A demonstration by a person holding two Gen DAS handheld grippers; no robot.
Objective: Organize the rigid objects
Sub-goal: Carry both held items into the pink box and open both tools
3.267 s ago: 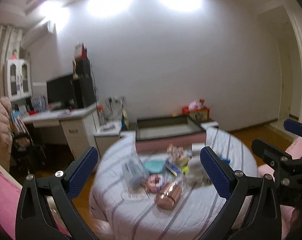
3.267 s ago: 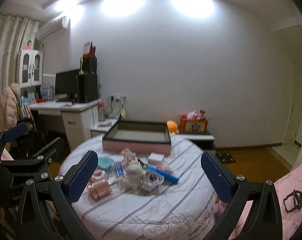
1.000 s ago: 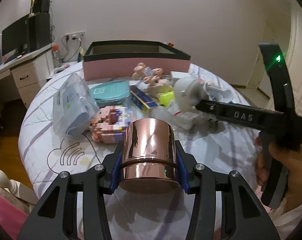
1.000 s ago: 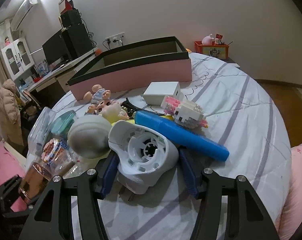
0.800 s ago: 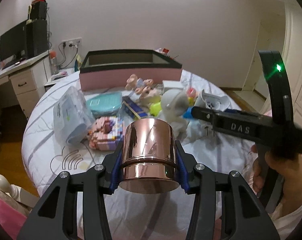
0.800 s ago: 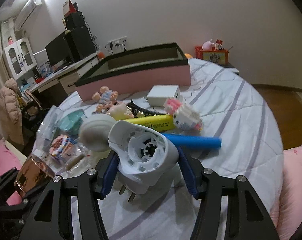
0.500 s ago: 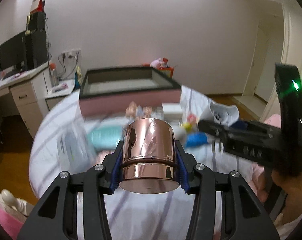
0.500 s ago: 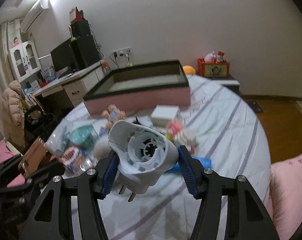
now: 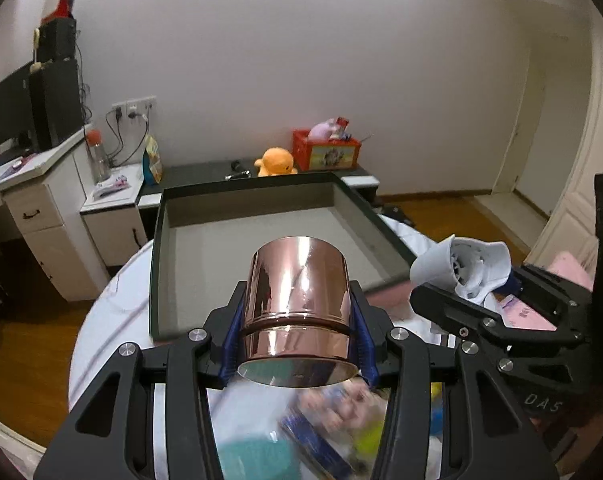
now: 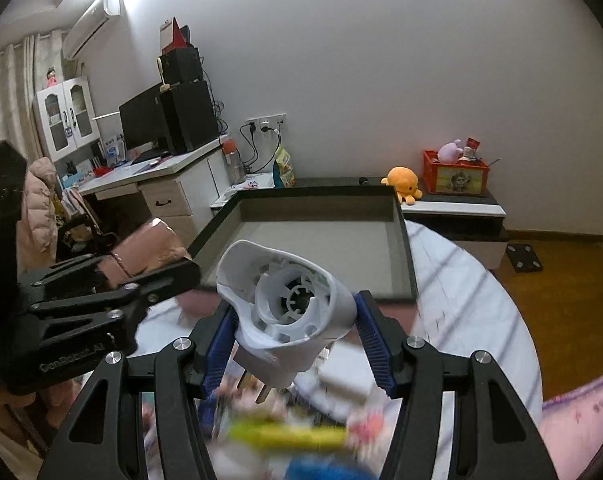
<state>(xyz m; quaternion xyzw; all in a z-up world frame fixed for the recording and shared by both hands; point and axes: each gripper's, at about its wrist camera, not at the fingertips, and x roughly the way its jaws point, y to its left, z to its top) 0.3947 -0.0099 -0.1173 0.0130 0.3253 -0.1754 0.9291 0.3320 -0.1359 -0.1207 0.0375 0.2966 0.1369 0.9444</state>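
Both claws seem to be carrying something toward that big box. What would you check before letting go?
1. Left gripper clamped on the copper cup: ok.
2. Right gripper clamped on the white plug adapter: ok.
3. Box floor bare where it shows: ok.
4. Cup over the box: seems so, at its near edge.
5. Adapter over the box: cannot tell.
6. The two grippers apart: ok.

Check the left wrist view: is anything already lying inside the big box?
No, the box shows only its bare grey floor, and the copper cup sits clamped in the left gripper.
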